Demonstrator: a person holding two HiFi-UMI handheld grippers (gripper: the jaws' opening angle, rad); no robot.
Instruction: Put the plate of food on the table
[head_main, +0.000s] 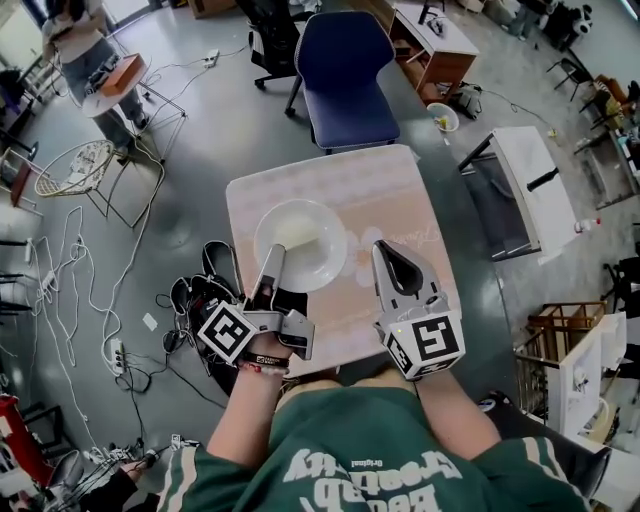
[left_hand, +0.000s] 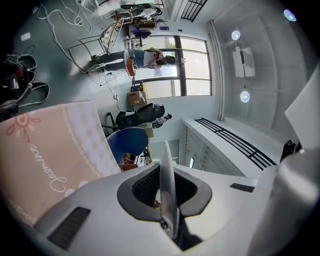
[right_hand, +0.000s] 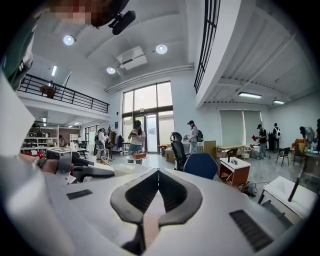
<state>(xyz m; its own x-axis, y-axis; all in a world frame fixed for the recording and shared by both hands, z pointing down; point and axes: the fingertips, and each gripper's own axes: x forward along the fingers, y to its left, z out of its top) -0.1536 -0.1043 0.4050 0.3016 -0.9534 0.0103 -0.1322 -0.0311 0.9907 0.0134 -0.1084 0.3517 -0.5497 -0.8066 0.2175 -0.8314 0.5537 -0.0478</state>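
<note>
A white plate (head_main: 300, 240) with a pale smear of food rests on the small table (head_main: 380, 190), which has a pink cloth. My left gripper (head_main: 272, 258) reaches in from the near left and is shut on the plate's near rim. In the left gripper view that rim (left_hand: 167, 200) stands edge-on, pinched between the jaws, with the tablecloth (left_hand: 45, 150) off to the left. My right gripper (head_main: 385, 250) hovers over the table just right of the plate, shut and holding nothing. The right gripper view shows its tips (right_hand: 158, 172) meeting with nothing between them.
A blue chair (head_main: 345, 70) stands at the table's far edge. Black gear and cables (head_main: 195, 300) lie on the floor to the left. A white side table (head_main: 530, 185) is at the right. A person (head_main: 85, 50) stands far back left by a wire rack (head_main: 75, 165).
</note>
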